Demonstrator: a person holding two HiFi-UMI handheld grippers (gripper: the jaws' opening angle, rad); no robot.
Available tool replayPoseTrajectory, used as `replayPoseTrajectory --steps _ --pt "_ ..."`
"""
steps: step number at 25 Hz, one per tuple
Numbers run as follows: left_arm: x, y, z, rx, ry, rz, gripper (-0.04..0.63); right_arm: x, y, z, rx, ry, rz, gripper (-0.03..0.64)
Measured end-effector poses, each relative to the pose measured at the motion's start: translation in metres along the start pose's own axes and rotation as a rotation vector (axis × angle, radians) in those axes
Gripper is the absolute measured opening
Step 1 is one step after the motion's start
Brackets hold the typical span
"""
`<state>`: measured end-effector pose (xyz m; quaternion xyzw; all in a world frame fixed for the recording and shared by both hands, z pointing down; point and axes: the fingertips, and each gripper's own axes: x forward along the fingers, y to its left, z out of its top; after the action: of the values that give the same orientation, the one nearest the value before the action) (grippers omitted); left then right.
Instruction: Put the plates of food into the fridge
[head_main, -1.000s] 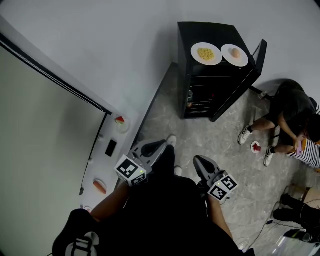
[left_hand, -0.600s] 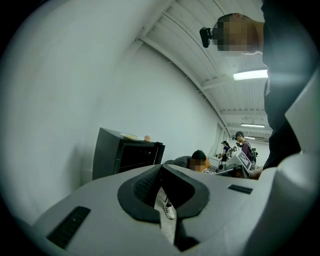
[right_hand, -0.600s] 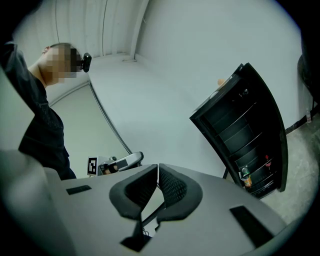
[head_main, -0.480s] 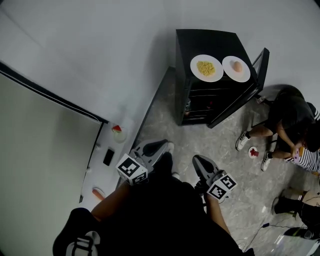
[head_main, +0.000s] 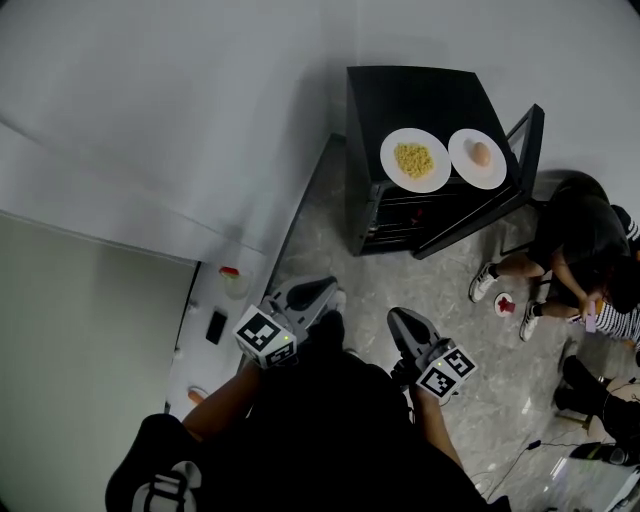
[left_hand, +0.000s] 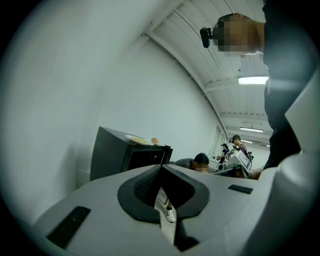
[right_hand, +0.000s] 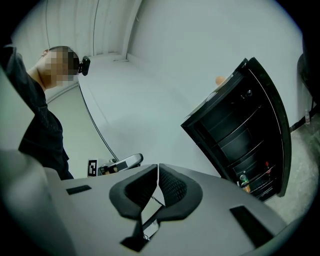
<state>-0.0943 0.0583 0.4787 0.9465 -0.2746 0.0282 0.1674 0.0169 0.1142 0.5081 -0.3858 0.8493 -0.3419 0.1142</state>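
A white wall (head_main: 180, 120) fills the upper left of the head view. Grey speckled floor (head_main: 320, 230) runs from the centre to the lower right. A narrow white surface (head_main: 203, 362) lies along the wall's foot at the lower left. It carries a dish (head_main: 235, 290) with something red, a phone (head_main: 216, 327) and an orange item too small to name. A person (head_main: 585, 245) sits on the floor at the right edge.

The left tool (head_main: 322, 291) and right tool (head_main: 400, 322) sit side by side at the lower centre. Both point toward the upper right and are well apart from the fridge. In each tool's own view the pads meet at the tips with nothing between them. Both are closed and empty, touching nothing.

The black fridge (head_main: 415, 95) stands at the upper right against the wall. Its door (head_main: 487, 195) is swung open on the right, and its open front faces the lower part of the frame. Two round white plates lie flat on its top, just beside each other in a row along the front edge. The left plate (head_main: 392, 150) holds yellow food, and the right plate (head_main: 465, 170) holds one pale orange piece.
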Motion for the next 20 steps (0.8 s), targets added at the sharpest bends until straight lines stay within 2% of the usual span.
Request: replayPoseTrajectory --steps 6,13,20 --pt "0.016 0.027 0.011 -0.002 0.011 -0.033 0.025 0.029 -0.01 0.019 0.007 -0.011 -0.02 0.028" --pt "0.028 0.066 0.022 -0.052 0.012 -0.037 0.025 0.064 -0.023 0.034 -0.02 0.001 -0.044 0.028" --pt "0.043 0.088 0.045 -0.019 -0.007 -0.094 0.025 0.085 -0.033 0.054 -0.027 -0.043 -0.072 0.028"
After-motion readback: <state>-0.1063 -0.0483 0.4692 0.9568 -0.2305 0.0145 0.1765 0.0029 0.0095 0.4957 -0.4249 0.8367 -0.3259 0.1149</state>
